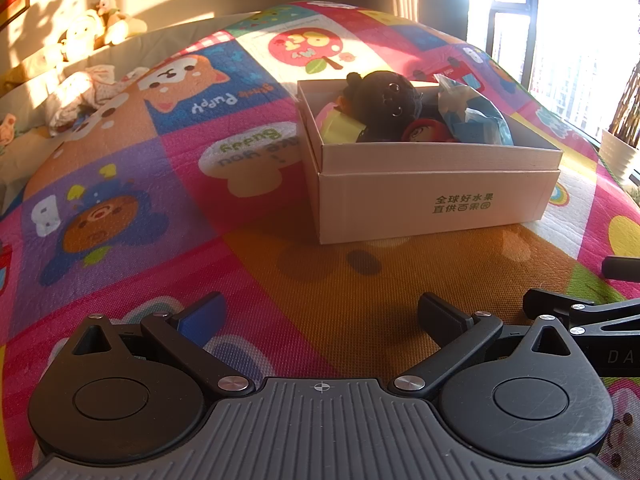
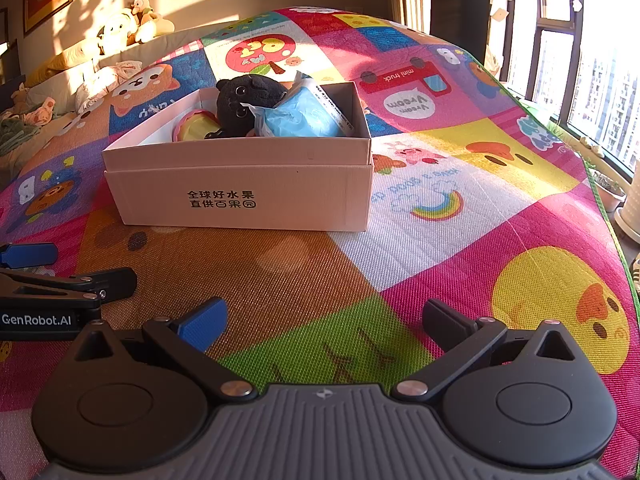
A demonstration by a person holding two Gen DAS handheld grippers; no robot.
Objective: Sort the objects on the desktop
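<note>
**Hovering empty beside a filled box**

I am holding the left gripper (image 1: 320, 316) and the right gripper (image 2: 324, 320) low in the frame, both spread wide and gripping nothing. The white cardboard box with printed characters (image 1: 436, 200) is sitting right of centre in the left view, already carrying a black plush toy (image 1: 386, 104), a blue plastic packet (image 1: 472, 120) and a small red figure (image 1: 424, 130). No loose object is showing on the colourful cartoon play mat (image 2: 460, 280), so I am judging the sorting nearly done; next calls for checking beyond these views.
</note>
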